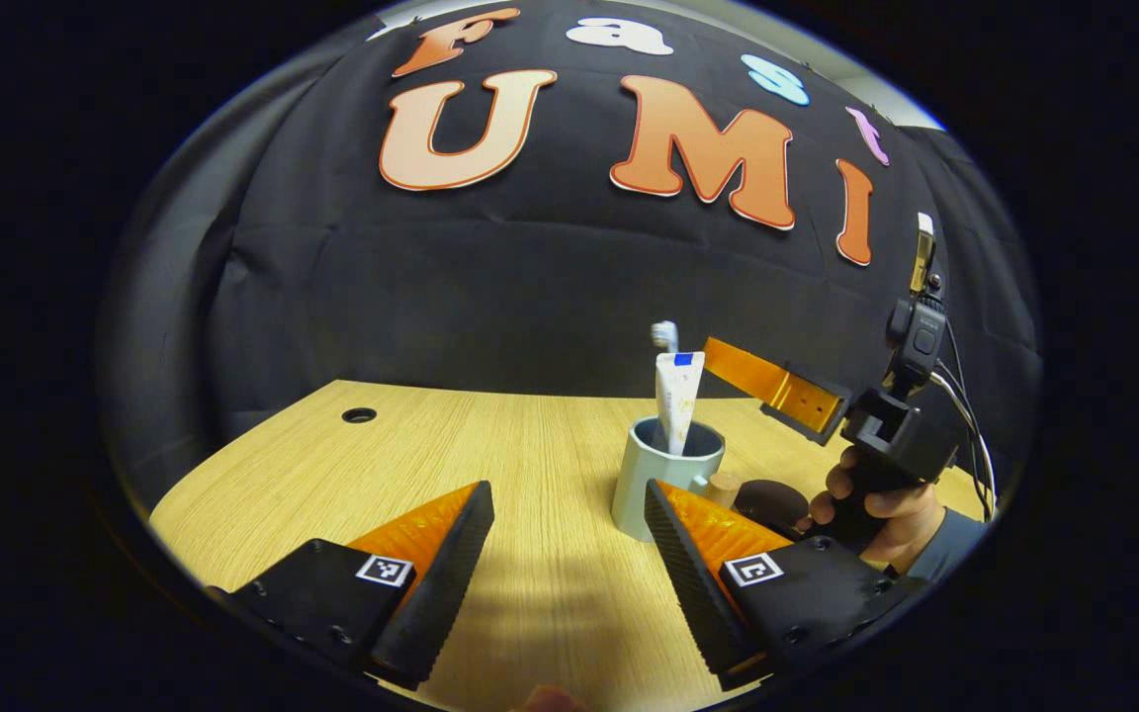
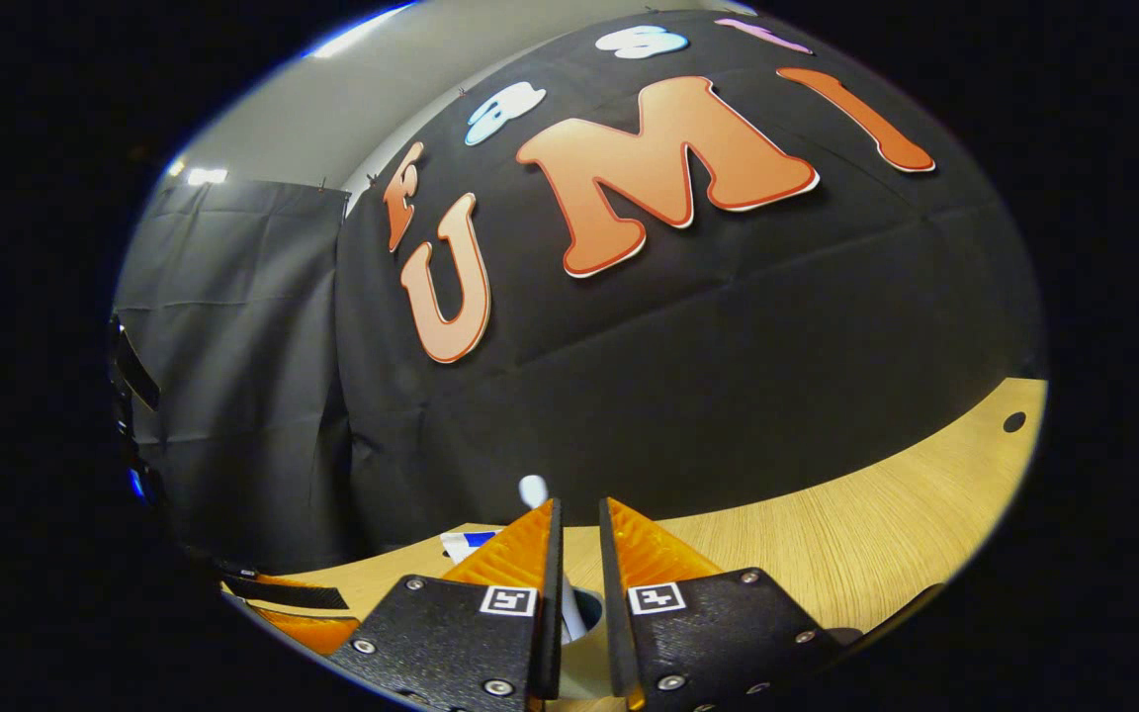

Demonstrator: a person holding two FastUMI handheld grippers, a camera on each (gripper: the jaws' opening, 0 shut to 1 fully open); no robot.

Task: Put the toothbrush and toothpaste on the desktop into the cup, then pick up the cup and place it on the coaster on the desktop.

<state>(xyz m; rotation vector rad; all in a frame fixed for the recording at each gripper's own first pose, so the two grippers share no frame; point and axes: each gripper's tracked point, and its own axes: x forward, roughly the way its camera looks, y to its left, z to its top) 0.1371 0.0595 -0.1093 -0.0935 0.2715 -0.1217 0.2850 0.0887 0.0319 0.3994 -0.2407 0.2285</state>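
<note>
- Toothpaste [image 1: 678, 396] upright in cup [image 1: 663, 485], cup at table [image 1: 530, 445] centre: that step looks done.
- Toothbrush [image 1: 665, 336] head at 12 o'clock above the tube; right claw [image 2: 577, 554] nearly pressed together on its handle over the cup mouth, release pending.
- Left claw [image 1: 569, 554] spread, empty, cup at its 1 o'clock.
- Coaster [image 1: 772, 499] at cup's 3 o'clock, bare; cup move left.
</note>
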